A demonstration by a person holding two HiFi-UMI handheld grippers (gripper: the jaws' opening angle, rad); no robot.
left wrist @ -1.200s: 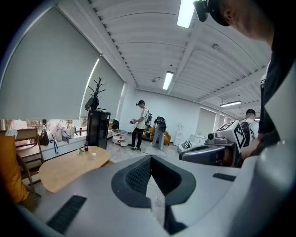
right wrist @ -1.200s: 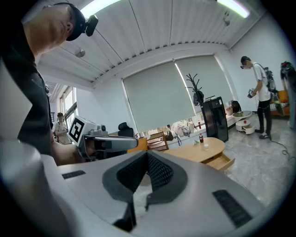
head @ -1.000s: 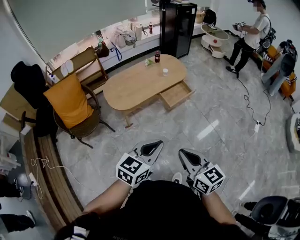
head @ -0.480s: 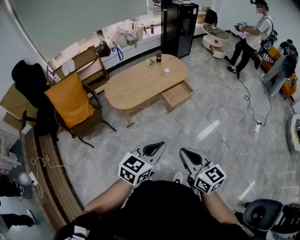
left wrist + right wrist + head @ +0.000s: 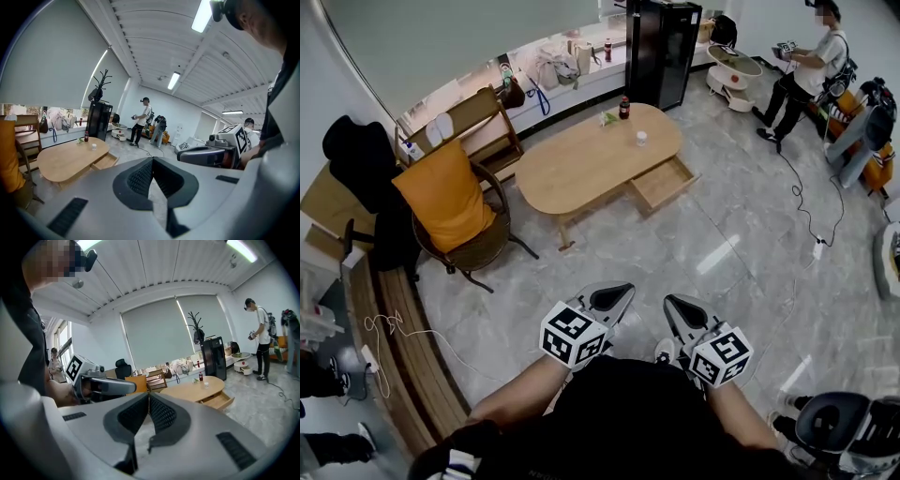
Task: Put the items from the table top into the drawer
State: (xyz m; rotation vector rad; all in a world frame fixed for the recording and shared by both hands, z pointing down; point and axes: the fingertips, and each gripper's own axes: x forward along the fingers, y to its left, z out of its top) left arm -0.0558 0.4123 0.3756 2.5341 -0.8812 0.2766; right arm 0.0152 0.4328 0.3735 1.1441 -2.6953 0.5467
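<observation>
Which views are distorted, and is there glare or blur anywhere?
Head view: sharp, edges slightly bent, a bright reflection streak on the floor. Left gripper view: strong fisheye with dark corners, ceiling lamp blown out. Right gripper view: same fisheye, no motion blur.

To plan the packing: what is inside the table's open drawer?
The drawer shows only a bare wooden bottom; nothing visible lies in it. Its back part, under the table, is covered.
</observation>
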